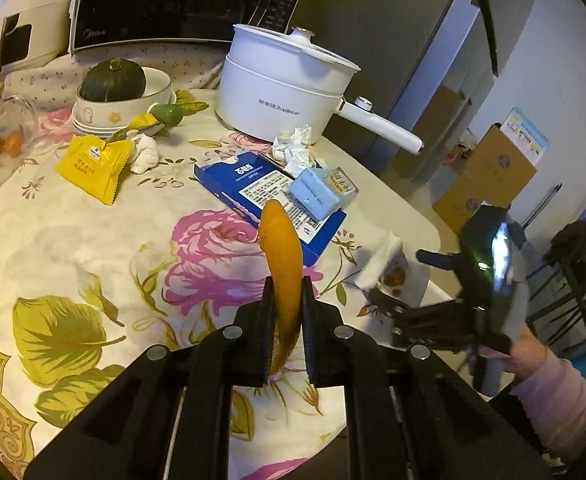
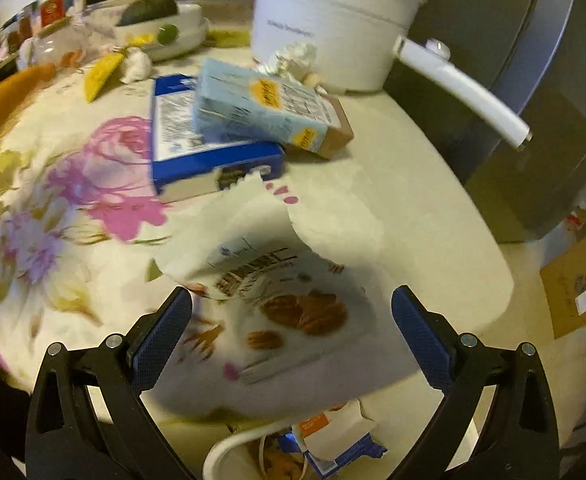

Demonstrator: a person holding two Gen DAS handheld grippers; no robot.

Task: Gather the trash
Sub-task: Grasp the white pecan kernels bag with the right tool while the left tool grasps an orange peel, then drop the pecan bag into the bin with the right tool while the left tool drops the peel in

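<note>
Over the cluttered worktop (image 1: 73, 240), the left hand-held gripper (image 1: 287, 300) pinches a peel (image 1: 283, 256) that may slip, while the right hand-held gripper (image 2: 291, 320), wide apart, may miss the wrapper (image 2: 285, 316).

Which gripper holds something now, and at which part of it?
The left gripper is shut on the orange peel, pinching its lower end. The right gripper is open and holds nothing.

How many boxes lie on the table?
2: a dark blue box lying flat, and a light blue box resting on top of it. Others may be hidden.
</note>
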